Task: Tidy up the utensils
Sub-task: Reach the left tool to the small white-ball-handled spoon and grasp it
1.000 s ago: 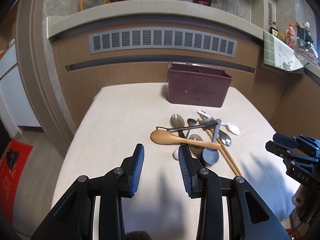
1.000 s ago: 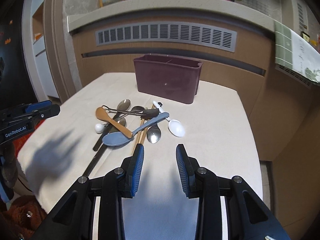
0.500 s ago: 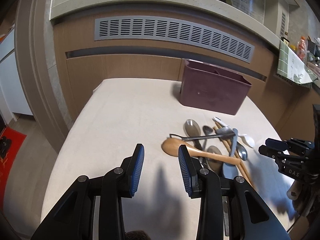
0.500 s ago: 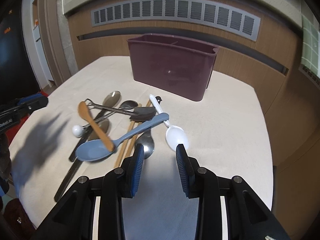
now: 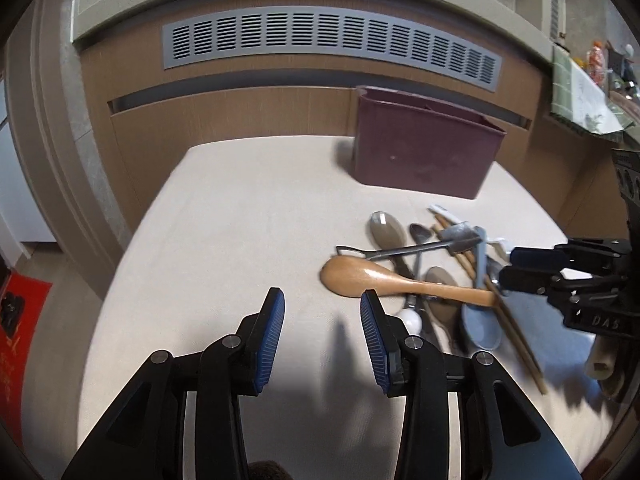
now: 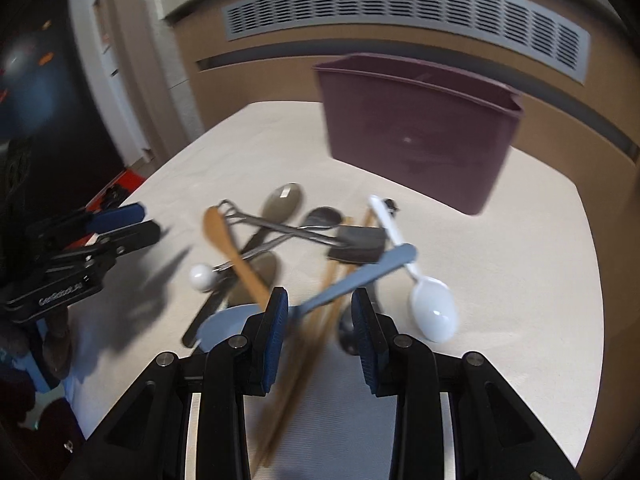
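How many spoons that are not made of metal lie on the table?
3: a wooden spoon at the left of the pile, a grey-blue spoon lying across the chopsticks, and a white plastic spoon at the right. More could be hidden under the pile.

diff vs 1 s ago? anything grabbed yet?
Both grippers closed in on the utensil pile. The right gripper, open, now straddles the chopsticks and blue spoon handle without gripping them. The left gripper has just been opening, nothing between its jaws. Utensils and maroon holder unmoved.
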Action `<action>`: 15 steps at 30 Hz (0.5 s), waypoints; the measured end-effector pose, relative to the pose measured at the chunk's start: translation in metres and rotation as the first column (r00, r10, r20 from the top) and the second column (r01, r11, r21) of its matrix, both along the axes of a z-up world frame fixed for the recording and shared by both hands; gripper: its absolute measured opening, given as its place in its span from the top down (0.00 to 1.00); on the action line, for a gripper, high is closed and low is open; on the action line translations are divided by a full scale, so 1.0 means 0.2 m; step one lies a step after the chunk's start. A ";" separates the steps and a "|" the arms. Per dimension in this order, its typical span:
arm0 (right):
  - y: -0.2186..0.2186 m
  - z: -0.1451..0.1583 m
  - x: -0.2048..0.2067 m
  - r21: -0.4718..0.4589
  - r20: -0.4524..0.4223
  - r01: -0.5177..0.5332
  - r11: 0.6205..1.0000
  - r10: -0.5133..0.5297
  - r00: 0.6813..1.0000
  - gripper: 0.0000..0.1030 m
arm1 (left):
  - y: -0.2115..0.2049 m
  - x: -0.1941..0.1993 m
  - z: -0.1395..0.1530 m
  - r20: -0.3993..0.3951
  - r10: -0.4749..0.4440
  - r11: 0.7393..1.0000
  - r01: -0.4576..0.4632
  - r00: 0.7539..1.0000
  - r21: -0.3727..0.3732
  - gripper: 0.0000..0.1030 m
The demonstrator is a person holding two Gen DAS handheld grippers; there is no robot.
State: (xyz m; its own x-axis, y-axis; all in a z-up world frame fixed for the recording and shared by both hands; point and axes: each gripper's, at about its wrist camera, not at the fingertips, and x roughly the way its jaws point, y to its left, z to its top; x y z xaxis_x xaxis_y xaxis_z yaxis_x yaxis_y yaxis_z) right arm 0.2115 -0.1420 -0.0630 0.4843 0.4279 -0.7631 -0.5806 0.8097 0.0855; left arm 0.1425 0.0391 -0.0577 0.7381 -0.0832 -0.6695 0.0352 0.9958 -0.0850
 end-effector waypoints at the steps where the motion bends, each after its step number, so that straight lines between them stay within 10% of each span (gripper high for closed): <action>1: 0.00 0.00 -0.01 -0.003 0.004 -0.005 1.000 0.005 1.000 0.70 | -0.02 -0.01 0.00 -0.002 -0.026 0.999 0.026 1.000 -0.019 0.60; 15: -0.27 -0.07 -0.06 0.007 -0.002 0.187 0.982 -0.187 0.982 0.71 | -0.19 0.06 -0.11 -0.100 -0.087 0.996 0.086 0.991 -0.007 0.60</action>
State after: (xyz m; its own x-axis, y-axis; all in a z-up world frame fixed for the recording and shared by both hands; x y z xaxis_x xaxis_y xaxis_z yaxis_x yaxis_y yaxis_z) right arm 0.2003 -0.1950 -0.0760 0.5553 0.3350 -0.7612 -0.4188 0.9034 0.0921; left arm 0.1547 0.0005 -0.0798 0.6573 -0.1457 -0.7394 0.1122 0.9891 -0.0952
